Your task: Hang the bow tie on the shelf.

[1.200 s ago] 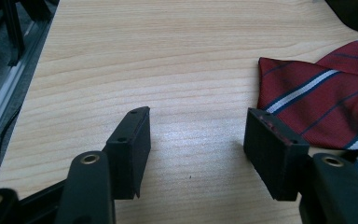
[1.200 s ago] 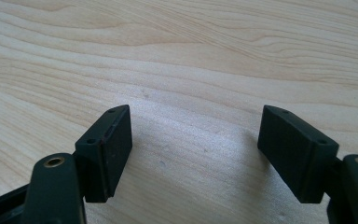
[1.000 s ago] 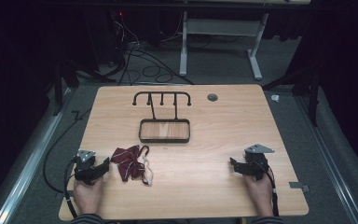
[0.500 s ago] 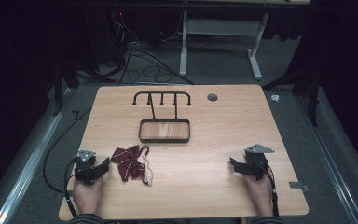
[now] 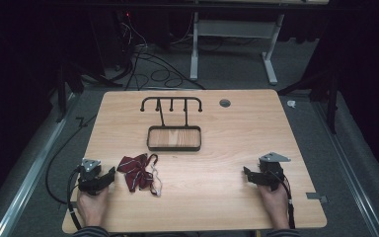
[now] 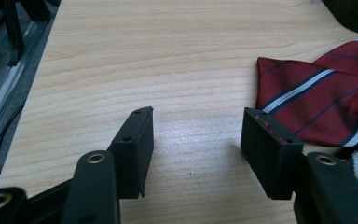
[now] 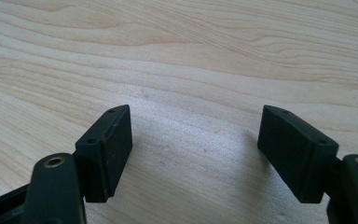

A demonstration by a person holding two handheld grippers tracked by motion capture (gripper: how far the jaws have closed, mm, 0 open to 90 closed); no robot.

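A dark red necktie (image 5: 137, 170) with white and blue stripes lies crumpled on the wooden table (image 5: 237, 128) at the front left. My left gripper (image 5: 109, 174) rests on the table just left of it, pointing at it. In the left gripper view the tie (image 6: 317, 98) lies beyond the right jaw, and my left gripper (image 6: 196, 116) is open; its jaws have just been closing a little with nothing between them. My right gripper (image 5: 246, 174) rests at the front right, far from the tie. In its own view my right gripper (image 7: 196, 112) is open over bare wood.
A black hook rack (image 5: 171, 102) rises from a black-rimmed wooden base tray (image 5: 173, 138) at the table's middle back. A round cable hole (image 5: 225, 102) sits to its right. Cables and a desk frame stand on the floor beyond the table.
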